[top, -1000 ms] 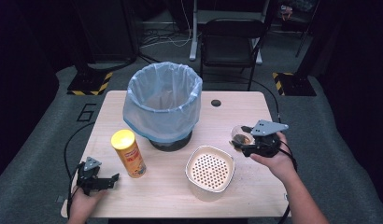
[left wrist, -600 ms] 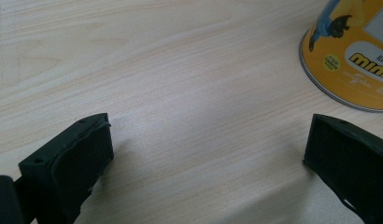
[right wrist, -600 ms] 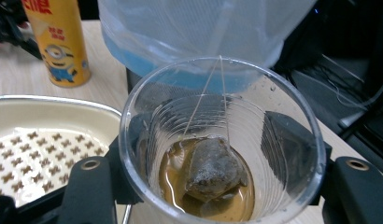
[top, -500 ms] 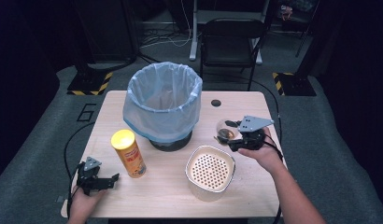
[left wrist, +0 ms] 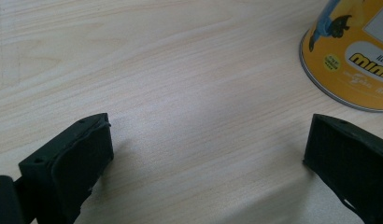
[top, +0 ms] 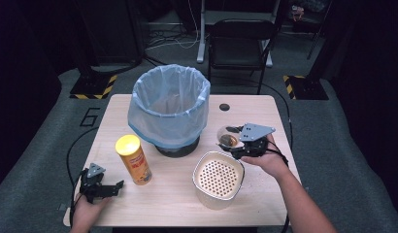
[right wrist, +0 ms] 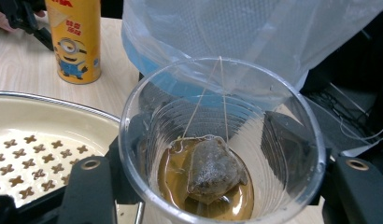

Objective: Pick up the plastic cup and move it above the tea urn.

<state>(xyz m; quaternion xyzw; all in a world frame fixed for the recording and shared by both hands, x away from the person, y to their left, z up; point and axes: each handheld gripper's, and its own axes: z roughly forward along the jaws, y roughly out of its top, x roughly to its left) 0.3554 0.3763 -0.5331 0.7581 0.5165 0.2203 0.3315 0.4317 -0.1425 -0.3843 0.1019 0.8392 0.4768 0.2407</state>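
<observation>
My right gripper (top: pixel 236 145) is shut on a clear plastic cup (top: pixel 228 136) held above the table, between the bin and the strainer. In the right gripper view the cup (right wrist: pixel 217 140) holds a wet tea bag (right wrist: pixel 213 170) in a little brown tea, its strings running up to the rim. A cream perforated strainer bowl (top: pixel 218 178) sits just below and left of the cup. My left gripper (top: pixel 107 188) rests open at the front left of the table, nothing between its jaws, with the yellow can (left wrist: pixel 353 51) close beside it.
A black bin lined with a pale blue bag (top: pixel 169 104) stands at the table's middle back. The yellow snack can (top: pixel 134 159) stands upright left of it. A dark round hole (top: pixel 224 107) marks the wooden tabletop (top: pixel 163 204). A chair (top: pixel 240 43) stands behind.
My right gripper has carried the cup leftward, from the table's right edge toward the bin and strainer. The left gripper has stayed put.
</observation>
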